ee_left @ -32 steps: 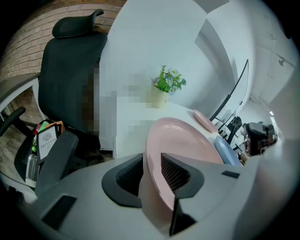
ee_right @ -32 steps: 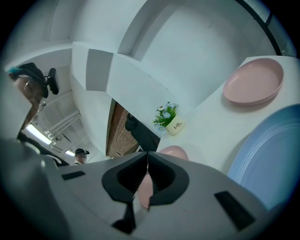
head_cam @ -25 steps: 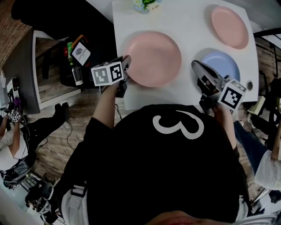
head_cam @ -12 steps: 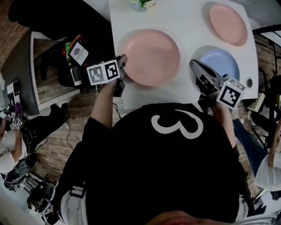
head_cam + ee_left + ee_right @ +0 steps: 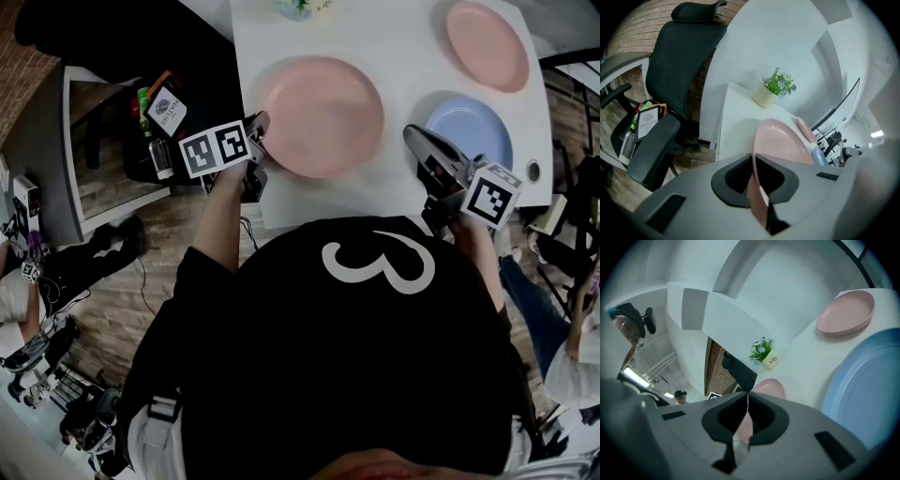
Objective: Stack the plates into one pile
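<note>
Wood flooring surrounds a white table (image 5: 403, 56), which takes up the far part of the head view. A black office chair (image 5: 679, 61) stands to the table's left.

On the table we see three plates lying apart, none yet stacked. A large pink plate (image 5: 319, 112) sits at the near left. A blue plate (image 5: 473, 131) is to its right, near the table's near edge. A small pink plate (image 5: 487, 42) lies at the far right corner.

Our left gripper (image 5: 260, 122) is at the near-left edge of the large pink plate. Its jaws have just been closing and now pinch the plate's rim between their pads. Our right gripper (image 5: 411, 135) hovers just left of the blue plate, between it and the large pink plate. Its jaws are pressed together at the tips with nothing in them.

A small pot of flowers (image 5: 765, 97) stands at the table's far edge, beyond the large pink plate.
</note>
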Action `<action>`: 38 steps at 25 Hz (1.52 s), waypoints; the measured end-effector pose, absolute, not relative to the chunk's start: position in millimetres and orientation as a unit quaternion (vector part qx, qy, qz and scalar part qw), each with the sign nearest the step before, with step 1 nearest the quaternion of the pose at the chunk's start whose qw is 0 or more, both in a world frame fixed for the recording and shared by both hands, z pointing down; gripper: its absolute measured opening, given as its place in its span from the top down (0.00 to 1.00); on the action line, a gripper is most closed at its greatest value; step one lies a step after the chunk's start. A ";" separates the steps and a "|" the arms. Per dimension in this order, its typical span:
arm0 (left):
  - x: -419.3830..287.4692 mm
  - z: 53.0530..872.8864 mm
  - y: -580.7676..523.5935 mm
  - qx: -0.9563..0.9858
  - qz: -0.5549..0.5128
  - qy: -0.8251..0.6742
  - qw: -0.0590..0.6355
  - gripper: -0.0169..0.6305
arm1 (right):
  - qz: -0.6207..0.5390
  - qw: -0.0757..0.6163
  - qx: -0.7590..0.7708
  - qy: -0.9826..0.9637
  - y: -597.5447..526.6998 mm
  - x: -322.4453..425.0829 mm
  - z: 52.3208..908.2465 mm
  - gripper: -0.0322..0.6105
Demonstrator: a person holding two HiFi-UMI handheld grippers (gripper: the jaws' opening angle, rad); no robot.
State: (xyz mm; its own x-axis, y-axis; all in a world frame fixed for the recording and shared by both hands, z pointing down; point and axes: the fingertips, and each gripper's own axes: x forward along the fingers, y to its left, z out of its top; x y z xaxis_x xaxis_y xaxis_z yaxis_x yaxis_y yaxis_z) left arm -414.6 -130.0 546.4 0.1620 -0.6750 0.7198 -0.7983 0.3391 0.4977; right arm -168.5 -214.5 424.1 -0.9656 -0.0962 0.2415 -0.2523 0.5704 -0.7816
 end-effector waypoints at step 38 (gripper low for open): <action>-364.5 494.4 -81.1 0.612 0.015 -0.624 0.486 0.92 | 0.462 0.052 0.101 -0.880 -141.1 -138.6 403.9 0.91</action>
State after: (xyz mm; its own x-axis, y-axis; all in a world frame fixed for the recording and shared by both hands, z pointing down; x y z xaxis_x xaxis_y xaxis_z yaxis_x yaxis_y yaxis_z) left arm -364.5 -81.1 494.4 0.2218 -0.7480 0.6255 -0.7781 0.2509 0.5759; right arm -138.6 -141.1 403.9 -0.9743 -0.1299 0.1838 -0.2251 0.5532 -0.8021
